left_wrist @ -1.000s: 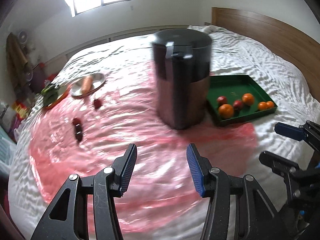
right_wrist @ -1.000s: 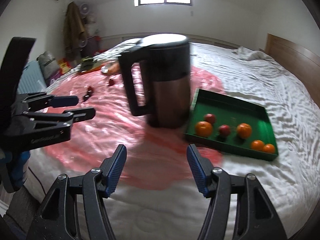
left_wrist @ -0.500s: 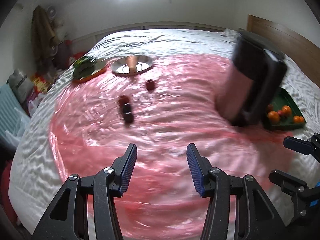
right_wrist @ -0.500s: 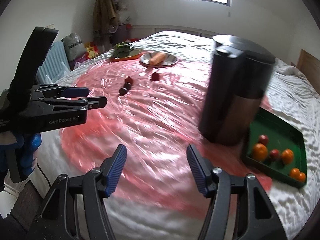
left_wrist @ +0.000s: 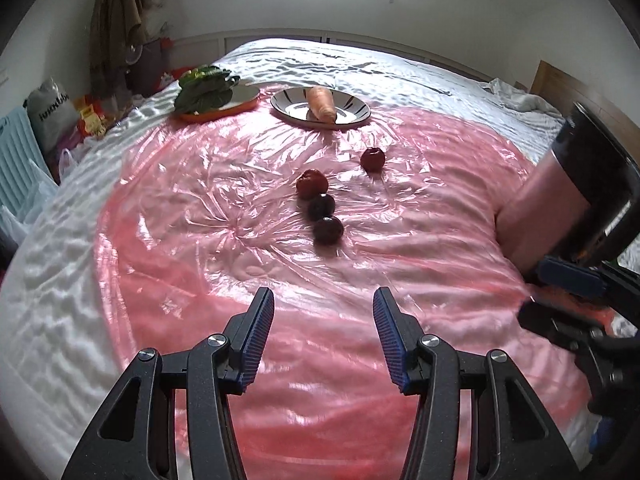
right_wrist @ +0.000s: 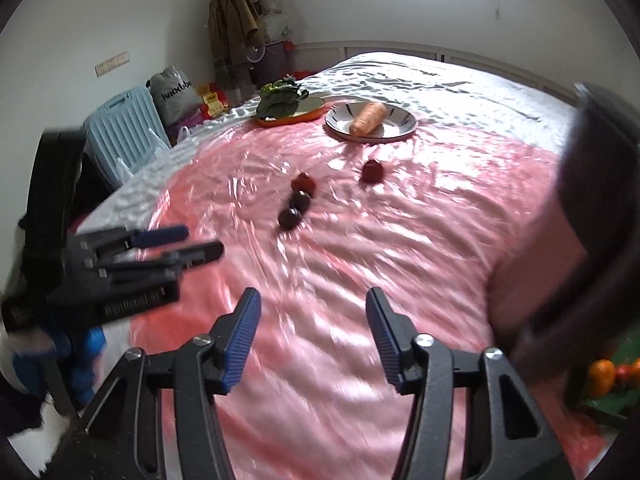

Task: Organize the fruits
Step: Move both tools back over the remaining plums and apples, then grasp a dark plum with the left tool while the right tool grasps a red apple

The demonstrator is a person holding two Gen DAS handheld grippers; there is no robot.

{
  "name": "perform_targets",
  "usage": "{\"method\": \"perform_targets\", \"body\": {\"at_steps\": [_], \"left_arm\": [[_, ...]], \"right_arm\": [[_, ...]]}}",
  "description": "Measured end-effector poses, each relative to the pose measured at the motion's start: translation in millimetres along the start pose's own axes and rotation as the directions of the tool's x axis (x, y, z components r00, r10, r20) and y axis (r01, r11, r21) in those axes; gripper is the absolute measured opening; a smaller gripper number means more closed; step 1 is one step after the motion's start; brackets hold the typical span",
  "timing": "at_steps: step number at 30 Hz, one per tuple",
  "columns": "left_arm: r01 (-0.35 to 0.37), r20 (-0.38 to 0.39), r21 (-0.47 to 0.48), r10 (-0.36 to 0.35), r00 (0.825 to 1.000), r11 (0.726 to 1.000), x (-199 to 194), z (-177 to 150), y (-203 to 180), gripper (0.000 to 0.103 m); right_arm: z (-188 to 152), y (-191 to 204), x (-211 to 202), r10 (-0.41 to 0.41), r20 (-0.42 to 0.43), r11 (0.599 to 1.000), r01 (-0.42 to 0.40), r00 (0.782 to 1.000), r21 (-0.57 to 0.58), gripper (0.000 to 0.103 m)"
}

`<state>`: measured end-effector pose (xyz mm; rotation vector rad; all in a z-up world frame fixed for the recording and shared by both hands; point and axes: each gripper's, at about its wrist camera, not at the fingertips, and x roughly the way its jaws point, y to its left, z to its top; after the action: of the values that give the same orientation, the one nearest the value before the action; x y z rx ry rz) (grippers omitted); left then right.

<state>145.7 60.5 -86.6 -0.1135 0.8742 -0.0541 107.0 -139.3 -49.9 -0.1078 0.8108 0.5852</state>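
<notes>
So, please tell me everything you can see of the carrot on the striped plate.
The carrot is orange, short and thick, and tapers toward one blunt end. Its skin looks smooth and matte, and it seems whole and uncut. It lies on its side across the middle of a round white plate with dark stripes. This plate sits at the far edge of the pink plastic sheet on the bed. Only the plate touches it; both grippers are far from it.

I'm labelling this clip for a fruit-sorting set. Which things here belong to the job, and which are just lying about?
Job:
- four dark red fruits loose on the pink sheet
- green tray holding orange and red fruit
- left gripper and right gripper, both open and empty

Lying about:
- kettle
- carrot on a plate
- leafy greens on an orange dish
</notes>
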Motion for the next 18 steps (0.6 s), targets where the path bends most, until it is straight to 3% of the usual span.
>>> {"method": "perform_targets", "body": {"at_steps": [13, 18], "left_arm": [[0.039, -0.046, -0.041, -0.041, 0.998, 0.998, 68, 29, 5, 0.045], [0.037, -0.060, -0.043, -0.039, 0.997, 0.998, 87, 40, 6, 0.044]], "right_arm": [[58, -21, 81, 0.065, -0.003, 0.994, -0.064, 0.998, 0.089, 0.080], [72, -37, 105, 0.040, -0.012, 0.992, -0.038, 0.999, 0.123, 0.080]]}}
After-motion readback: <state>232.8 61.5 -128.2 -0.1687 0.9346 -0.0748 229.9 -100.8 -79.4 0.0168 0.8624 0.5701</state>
